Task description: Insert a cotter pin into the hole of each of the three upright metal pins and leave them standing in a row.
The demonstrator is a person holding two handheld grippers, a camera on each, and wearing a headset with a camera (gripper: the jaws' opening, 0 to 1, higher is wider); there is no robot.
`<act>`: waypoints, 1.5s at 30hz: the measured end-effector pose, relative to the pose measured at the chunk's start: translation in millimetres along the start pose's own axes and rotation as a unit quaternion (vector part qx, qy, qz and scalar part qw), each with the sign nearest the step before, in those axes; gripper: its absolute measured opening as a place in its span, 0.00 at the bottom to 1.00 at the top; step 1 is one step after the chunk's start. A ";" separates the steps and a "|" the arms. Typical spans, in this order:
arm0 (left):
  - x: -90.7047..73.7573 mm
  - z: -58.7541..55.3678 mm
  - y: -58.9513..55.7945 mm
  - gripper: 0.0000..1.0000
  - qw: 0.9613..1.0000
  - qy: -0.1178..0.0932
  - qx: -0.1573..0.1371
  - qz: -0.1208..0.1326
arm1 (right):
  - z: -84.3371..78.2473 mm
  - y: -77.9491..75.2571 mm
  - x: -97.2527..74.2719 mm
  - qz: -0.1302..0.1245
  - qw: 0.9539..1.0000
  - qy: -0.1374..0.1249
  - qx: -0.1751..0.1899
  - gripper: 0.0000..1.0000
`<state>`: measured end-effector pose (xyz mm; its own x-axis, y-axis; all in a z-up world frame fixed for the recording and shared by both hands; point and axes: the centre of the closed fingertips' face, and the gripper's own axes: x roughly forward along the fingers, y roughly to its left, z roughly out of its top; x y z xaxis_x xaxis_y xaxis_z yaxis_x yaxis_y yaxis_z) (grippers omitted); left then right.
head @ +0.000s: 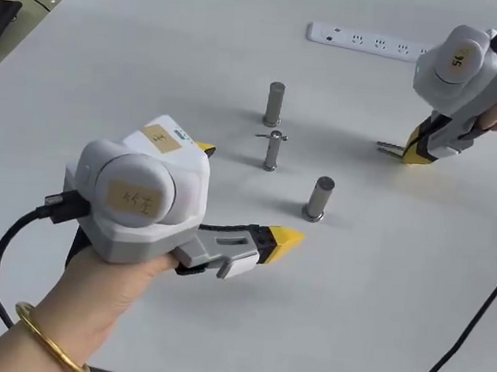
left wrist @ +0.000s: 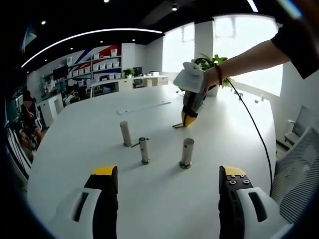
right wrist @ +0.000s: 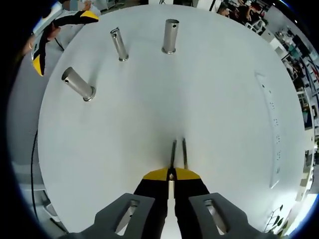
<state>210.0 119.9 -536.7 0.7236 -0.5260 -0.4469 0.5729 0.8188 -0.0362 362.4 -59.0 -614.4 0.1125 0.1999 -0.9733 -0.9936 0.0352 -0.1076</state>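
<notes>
Three upright metal pins stand in a row on the white table: the far pin (head: pixel 274 104), the middle pin (head: pixel 273 150) with a cotter pin through its top, and the near pin (head: pixel 320 198). My left gripper (head: pixel 244 192) is open and empty, just left of the near pin. From its own view the pins (left wrist: pixel 144 150) stand ahead of the open left gripper (left wrist: pixel 168 174). My right gripper (head: pixel 415 152) is shut on a cotter pin (head: pixel 389 147), low over the table right of the row. The cotter pin (right wrist: pixel 178 152) sticks out from the closed right gripper (right wrist: pixel 171 174).
A white power strip (head: pixel 372 42) lies at the table's far side. A black cable (head: pixel 470 324) crosses the table at the right. Shelves, desks and seated people (left wrist: pixel 30 119) fill the room beyond the table's edge.
</notes>
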 end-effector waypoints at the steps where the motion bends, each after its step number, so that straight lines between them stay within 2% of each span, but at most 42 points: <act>1: -0.1 0.1 -0.2 0.82 1.000 0.000 -0.001 0.000 | -0.5 0.5 -0.2 0.000 1.000 0.002 -0.004 0.00; 5: -0.8 0.3 -1.1 0.81 1.000 0.000 0.000 -0.001 | -4.0 1.7 -3.3 -0.007 1.000 0.008 -0.006 0.00; 9: -2.4 2.9 -4.3 0.80 1.000 -0.005 0.000 -0.004 | -7.1 -1.3 -12.3 -0.022 1.000 0.002 -0.002 0.00; 14: -3.1 2.8 -7.9 0.78 1.000 0.003 0.005 -0.009 | -6.6 -0.5 -21.2 -0.041 0.999 -0.024 0.005 0.00; 18: -4.9 7.4 -8.0 0.75 1.000 0.000 0.003 -0.011 | -3.0 5.4 -29.9 -0.051 0.998 -0.045 0.003 0.00; 22: -6.7 12.2 -9.2 0.73 1.000 -0.006 -0.010 -0.016 | 3.0 12.6 -42.5 -0.062 0.996 -0.065 -0.006 0.00; 25: -7.8 13.5 -11.2 0.69 1.000 -0.004 -0.012 -0.019 | 11.0 24.3 -53.0 -0.071 0.994 -0.078 -0.019 0.00; 27: -8.2 14.3 -12.0 0.68 1.000 -0.004 -0.015 -0.021 | 13.8 22.4 -54.4 -0.077 0.993 -0.082 -0.027 0.00; 28: -8.4 15.7 -13.2 0.67 0.999 -0.005 -0.026 -0.025 | 17.8 29.6 -58.8 -0.079 0.992 -0.087 -0.036 0.00; 34: -7.6 19.9 -10.7 0.62 0.999 -0.003 -0.035 -0.020 | 36.0 58.6 -75.3 -0.094 0.986 -0.112 -0.076 0.00; 40: -3.4 27.7 -12.8 0.55 0.999 -0.002 -0.042 -0.026 | 51.4 77.3 -86.4 -0.109 0.980 -0.130 -0.106 0.00; 45: 2.8 36.4 -18.6 0.49 0.997 -0.011 -0.063 -0.044 | 64.2 92.3 -92.5 -0.119 0.974 -0.142 -0.133 0.00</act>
<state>215.4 94.9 -504.8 0.6808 -0.6014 -0.4181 0.5830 0.7905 -0.1878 261.1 -11.3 -521.3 0.3016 0.4820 -0.8226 -0.9026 -0.1336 -0.4092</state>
